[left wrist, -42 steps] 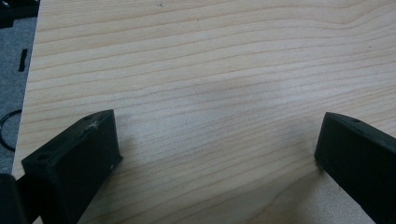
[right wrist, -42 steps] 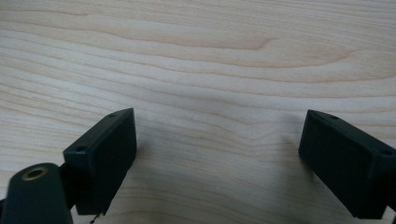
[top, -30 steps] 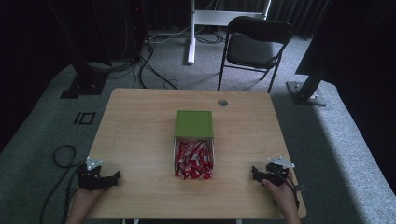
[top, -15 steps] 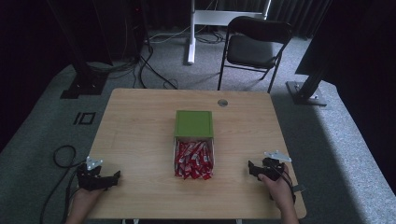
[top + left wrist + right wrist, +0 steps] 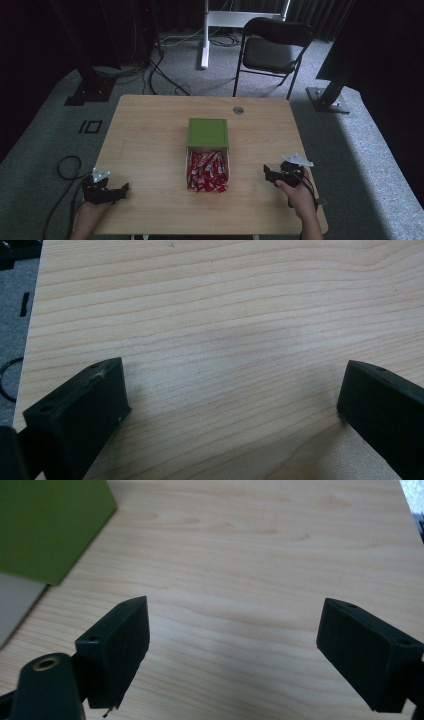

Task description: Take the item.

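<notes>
A green box (image 5: 208, 132) lies on its side at the middle of the wooden table (image 5: 150, 130), its mouth toward me, with several red sachets (image 5: 207, 171) spilled in front of it. My left gripper (image 5: 121, 190) rests near the front left corner, jaws wide open over bare wood (image 5: 230, 385). My right gripper (image 5: 266, 173) sits at the front right, also open and empty (image 5: 232, 630), a short way right of the sachets. A corner of the green box (image 5: 45, 525) shows at the upper left of the right gripper view.
A small round grommet (image 5: 238, 110) sits near the table's far edge. Behind the table stand a black folding chair (image 5: 272, 50) and a white stand (image 5: 206, 30). Cables (image 5: 165, 70) run over the grey carpet; another cable (image 5: 62, 167) loops at the left.
My right gripper has slid a little left and forward toward the sachets. The left gripper has stayed put.
</notes>
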`<state>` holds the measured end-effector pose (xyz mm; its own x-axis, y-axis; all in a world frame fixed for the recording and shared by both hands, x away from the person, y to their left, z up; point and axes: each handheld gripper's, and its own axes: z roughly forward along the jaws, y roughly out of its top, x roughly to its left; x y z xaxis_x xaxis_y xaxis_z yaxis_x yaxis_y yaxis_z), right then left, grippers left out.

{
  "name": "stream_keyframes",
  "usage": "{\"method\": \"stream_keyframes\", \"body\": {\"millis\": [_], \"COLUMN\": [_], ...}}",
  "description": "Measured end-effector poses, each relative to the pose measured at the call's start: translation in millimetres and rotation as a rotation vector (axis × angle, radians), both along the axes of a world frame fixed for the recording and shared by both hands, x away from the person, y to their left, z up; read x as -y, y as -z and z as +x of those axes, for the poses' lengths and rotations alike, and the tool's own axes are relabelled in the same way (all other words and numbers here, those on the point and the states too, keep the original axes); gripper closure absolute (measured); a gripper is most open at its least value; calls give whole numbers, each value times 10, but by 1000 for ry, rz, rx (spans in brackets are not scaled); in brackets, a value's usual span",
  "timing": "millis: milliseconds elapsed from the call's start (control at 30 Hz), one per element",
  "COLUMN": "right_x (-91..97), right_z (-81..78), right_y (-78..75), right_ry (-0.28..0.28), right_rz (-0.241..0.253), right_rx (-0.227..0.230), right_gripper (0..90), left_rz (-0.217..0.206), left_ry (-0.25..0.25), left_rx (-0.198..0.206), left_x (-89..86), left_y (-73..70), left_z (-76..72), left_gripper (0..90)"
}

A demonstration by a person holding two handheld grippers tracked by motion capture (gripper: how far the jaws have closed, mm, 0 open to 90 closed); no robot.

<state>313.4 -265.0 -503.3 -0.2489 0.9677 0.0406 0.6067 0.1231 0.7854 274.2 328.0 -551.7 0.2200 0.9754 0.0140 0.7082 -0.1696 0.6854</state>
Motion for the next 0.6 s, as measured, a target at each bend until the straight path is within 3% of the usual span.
{"method": "stream_keyframes", "body": {"millis": [233,600], "right_x": [-88,-270], "right_z": [7,4], "right_y": [-139,-352], "right_ry": [-23,-109], "right_rz": [3,34], "right_rx": [31,65], "right_gripper": [141,154], "left_rz": [0,0], "left_ry": [0,1], "left_rx": [0,0], "left_x": [0,-1], "left_y": [0,0], "left_z": [0,0], "left_gripper": [7,7]}}
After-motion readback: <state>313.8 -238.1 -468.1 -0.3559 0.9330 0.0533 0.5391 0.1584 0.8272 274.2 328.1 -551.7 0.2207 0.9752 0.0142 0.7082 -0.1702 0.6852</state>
